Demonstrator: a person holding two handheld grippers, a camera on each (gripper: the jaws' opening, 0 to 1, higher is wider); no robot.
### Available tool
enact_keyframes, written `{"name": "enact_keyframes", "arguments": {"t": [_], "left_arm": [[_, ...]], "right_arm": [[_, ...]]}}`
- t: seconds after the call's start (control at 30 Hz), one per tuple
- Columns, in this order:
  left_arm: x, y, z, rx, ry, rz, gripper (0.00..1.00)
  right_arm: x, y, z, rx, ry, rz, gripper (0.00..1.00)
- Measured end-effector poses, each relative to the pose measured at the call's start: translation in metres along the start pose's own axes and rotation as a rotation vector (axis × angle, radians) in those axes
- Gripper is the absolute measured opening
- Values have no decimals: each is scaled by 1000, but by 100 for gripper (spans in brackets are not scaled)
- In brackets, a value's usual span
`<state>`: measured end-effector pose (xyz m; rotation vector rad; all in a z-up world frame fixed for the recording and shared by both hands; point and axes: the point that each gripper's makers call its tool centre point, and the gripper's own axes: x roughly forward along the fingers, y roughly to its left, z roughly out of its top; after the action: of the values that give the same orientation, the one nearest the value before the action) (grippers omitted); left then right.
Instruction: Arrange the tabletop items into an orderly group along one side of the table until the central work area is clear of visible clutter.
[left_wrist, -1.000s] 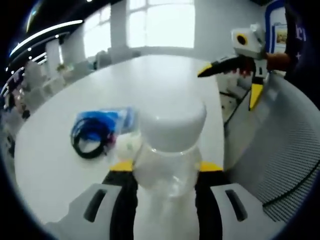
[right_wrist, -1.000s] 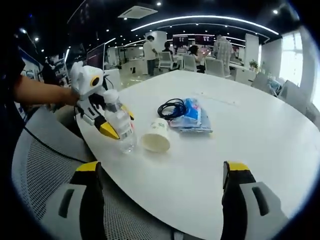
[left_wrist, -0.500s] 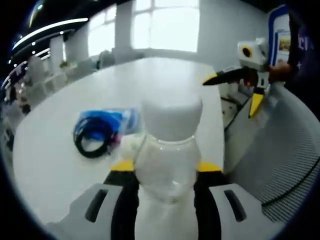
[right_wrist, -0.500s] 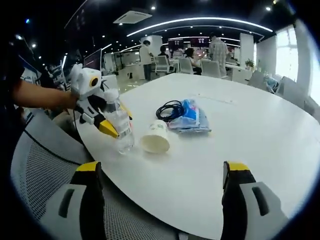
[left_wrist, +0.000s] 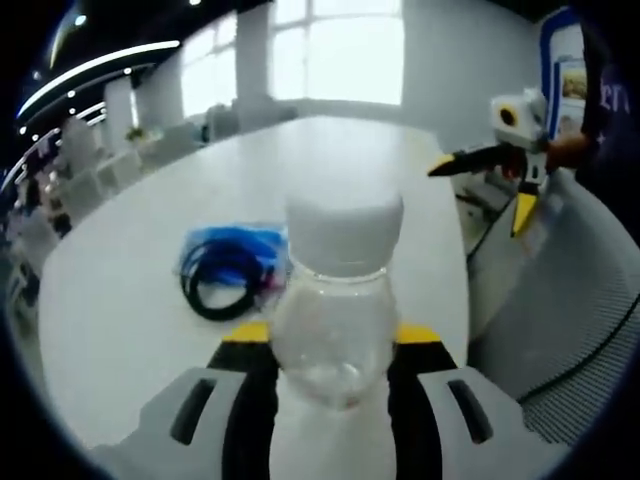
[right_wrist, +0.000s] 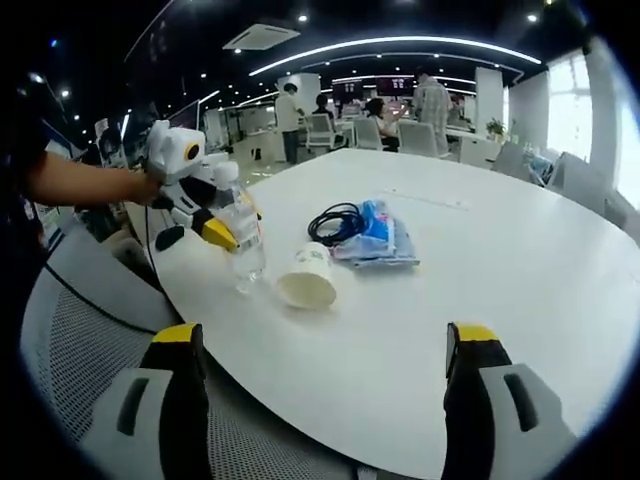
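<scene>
We see the left gripper clamped on the clear water bottle near the desk edge; the right gripper hangs spread wide, empty; paper cup lies beside the bottle

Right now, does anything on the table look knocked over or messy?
Yes. The paper cup lies tipped on its side near the table edge, open mouth facing the camera. Beside it, the left hand-held gripper clamps a clear water bottle. Nothing looks spilled.
</scene>
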<state>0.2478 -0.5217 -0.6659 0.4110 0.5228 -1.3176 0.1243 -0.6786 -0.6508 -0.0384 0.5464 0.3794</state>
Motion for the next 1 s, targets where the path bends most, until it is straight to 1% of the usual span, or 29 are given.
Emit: {"name": "enact_keyframes", "arguments": {"t": [0.23,0.5,0.63,0.77,0.87,1.0], "left_arm": [[-5,22,2,6,0,17,39],[-12,55,1,22,5,37,39],[-15,68,2,24,8,45,39],[-17,79,-4,29,32,39,39],[-16,89,-9,35,49,36,39],[-15,95,-10,39,57,30,39]], "right_arm": [[0,0,-1,-2,2,-4,100],[0,-1,-1,-8,6,-11,100],[1,-1,-2,-5,6,-14,100],[0,-4,-3,-20,11,-33,100],[0,-4,-2,-15,8,-35,100],[1,-4,-3,-18,11,-34,100]]}}
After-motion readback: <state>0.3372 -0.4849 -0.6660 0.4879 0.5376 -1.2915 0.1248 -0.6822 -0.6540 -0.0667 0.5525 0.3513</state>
